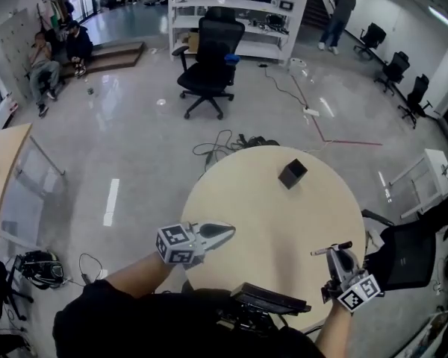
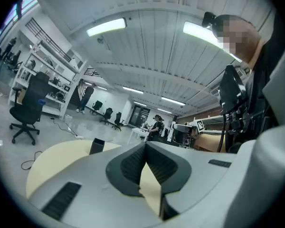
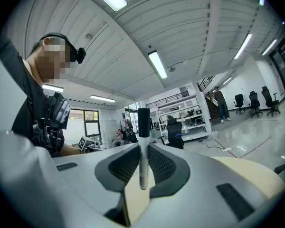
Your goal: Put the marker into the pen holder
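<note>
A black square pen holder stands upright on the far part of the round beige table; it also shows in the left gripper view as a pen holder far ahead of the jaws. My right gripper hovers over the table's near right edge, shut on a white marker with a black cap. In the right gripper view the marker crosses upright between the pads of the right gripper. My left gripper is at the table's near left edge, shut and empty; its jaws meet at the tips.
A black device lies at the table's near edge by my body. A black office chair and cables are on the floor beyond the table. Another dark chair is close at the right. People sit and stand far off.
</note>
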A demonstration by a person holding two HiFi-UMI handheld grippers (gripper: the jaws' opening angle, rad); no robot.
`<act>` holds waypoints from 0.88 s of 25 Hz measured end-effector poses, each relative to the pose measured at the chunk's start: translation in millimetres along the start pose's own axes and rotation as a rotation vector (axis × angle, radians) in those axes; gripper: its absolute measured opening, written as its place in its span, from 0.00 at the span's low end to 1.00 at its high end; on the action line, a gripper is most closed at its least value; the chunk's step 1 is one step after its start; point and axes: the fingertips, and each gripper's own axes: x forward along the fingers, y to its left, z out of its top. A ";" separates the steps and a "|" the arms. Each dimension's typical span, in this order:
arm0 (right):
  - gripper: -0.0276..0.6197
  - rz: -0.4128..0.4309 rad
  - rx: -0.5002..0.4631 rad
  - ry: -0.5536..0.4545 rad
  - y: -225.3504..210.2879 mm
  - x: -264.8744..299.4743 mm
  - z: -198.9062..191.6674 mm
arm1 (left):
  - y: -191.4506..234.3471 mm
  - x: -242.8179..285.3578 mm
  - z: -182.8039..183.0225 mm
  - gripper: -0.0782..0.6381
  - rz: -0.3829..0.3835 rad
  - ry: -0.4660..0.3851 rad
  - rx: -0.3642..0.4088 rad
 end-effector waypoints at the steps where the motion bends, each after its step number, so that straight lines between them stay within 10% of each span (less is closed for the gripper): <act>1: 0.15 0.005 -0.011 0.002 -0.1 6.1 2.6 | 7.0 1.0 2.6 0.10 0.001 -0.009 -0.003; 12: 0.15 0.052 -0.114 -0.016 -65.6 -18.9 45.8 | 7.2 66.7 34.9 0.10 0.068 -0.080 0.033; 22: 0.15 -0.060 -0.299 -0.094 -185.6 84.2 105.7 | 111.0 141.5 102.0 0.10 0.060 -0.104 0.127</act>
